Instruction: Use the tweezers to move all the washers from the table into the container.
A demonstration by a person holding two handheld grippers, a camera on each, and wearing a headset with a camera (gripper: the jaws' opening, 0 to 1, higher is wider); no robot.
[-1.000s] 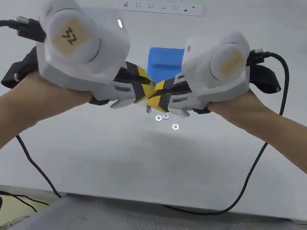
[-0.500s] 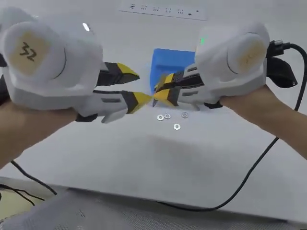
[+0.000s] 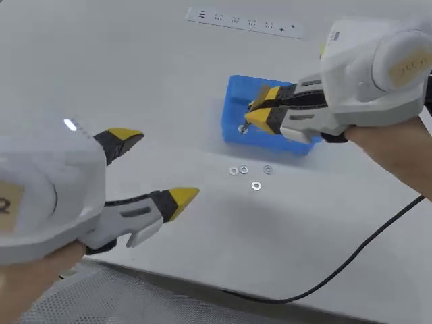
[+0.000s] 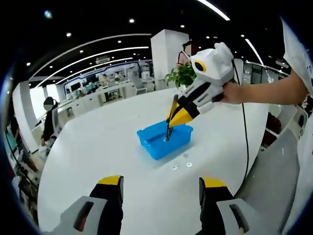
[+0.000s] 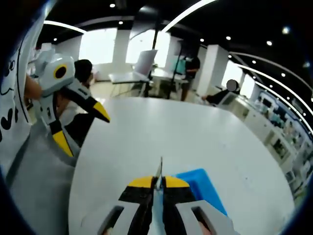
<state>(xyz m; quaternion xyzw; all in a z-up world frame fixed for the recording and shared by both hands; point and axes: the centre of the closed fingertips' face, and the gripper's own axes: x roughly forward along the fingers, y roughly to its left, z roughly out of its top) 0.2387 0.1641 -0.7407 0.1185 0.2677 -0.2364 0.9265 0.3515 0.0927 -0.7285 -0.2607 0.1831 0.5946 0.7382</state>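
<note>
Pinching tweezers (image 4: 167,129) tight in right gripper (image 3: 251,116), tips down at near-left corner of container (image 3: 236,94). Can't tell if anything's in the tips. Holding left gripper (image 3: 158,165) spread wide, empty, above table (image 3: 135,81), well apart from container. Counting four washers (image 3: 250,174) loose on table, just beside container's near wall
</note>
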